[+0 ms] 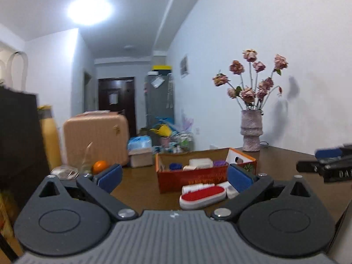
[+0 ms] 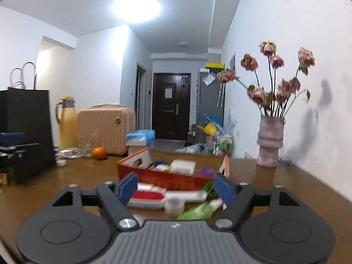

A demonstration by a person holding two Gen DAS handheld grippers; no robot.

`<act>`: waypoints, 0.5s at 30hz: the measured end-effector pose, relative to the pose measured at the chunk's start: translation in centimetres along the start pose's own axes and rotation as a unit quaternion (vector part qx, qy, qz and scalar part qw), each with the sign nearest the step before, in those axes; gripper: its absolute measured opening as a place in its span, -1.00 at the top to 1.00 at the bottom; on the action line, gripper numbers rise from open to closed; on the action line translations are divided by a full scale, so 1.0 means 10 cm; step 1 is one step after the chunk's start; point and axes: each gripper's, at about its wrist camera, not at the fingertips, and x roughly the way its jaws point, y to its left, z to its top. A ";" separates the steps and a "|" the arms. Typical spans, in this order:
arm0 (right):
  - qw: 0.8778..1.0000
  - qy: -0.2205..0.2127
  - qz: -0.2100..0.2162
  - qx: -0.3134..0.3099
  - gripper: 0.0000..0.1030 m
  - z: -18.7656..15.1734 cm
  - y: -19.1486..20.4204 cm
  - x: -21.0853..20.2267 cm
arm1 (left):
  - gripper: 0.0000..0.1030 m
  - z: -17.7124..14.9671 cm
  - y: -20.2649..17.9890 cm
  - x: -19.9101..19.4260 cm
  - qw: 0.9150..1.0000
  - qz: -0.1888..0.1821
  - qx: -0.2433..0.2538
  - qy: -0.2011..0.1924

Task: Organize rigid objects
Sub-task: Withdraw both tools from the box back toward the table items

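The desk (image 2: pixel 286 189), brown wood, carries everything; its far right corner is taken by a vase of dried roses (image 2: pixel 270 142) set against the wall, presumably kept out of the work area. At the far left a peach suitcase (image 2: pixel 106 129), a yellow thermos (image 2: pixel 66 127) and an orange (image 2: pixel 99 152) are grouped, well apart from the task items.

Mid-desk an open orange cardboard box (image 2: pixel 167 179) is placed w/ flaps up, judged to be the collecting bin: a white rectangular container (image 2: pixel 183 166), a purple item (image 2: pixel 206 171) and a blue item (image 2: pixel 158 164) are already seen inside. Its long axis runs approx. left-right across both views.

Just in front of the box, on the desk, loose items are laid: a red-and-white brush (image 2: pixel 147 198), bristles up, long axis left-right and roughly parallel to the box front; which end is the handle cannot be told. A small round tape-like roll (image 2: pixel 175 206) and a green bottle (image 2: pixel 198 211) lie beside it, the bottle on its side w/ white cap pointing up-right toward the box. These are judged still to be sorted.

The right gripper (image 2: pixel 176 190) is held low behind these items, fingers (image 2: pixel 127 186) spread wide, nothing gripped. The left gripper (image 1: pixel 175 177) is likewise held w/ fingers (image 1: pixel 239 179) wide apart and empty, brush (image 1: pixel 203 195) framed between them.
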 end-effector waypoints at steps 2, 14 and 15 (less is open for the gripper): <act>1.000 0.004 0.006 0.010 -0.53 -0.13 0.08 -0.19 | -1.00 -0.09 -0.09 -0.16 1.000 -0.006 0.006 0.003; 1.000 0.023 -0.011 0.018 -0.55 -0.34 -0.10 -0.34 | -1.00 -0.31 -0.53 0.06 0.996 -0.053 0.038 0.069; 0.999 0.032 -0.018 0.023 -0.55 -0.37 -0.17 -0.27 | -1.00 -0.33 -0.57 0.14 0.995 -0.055 0.042 0.078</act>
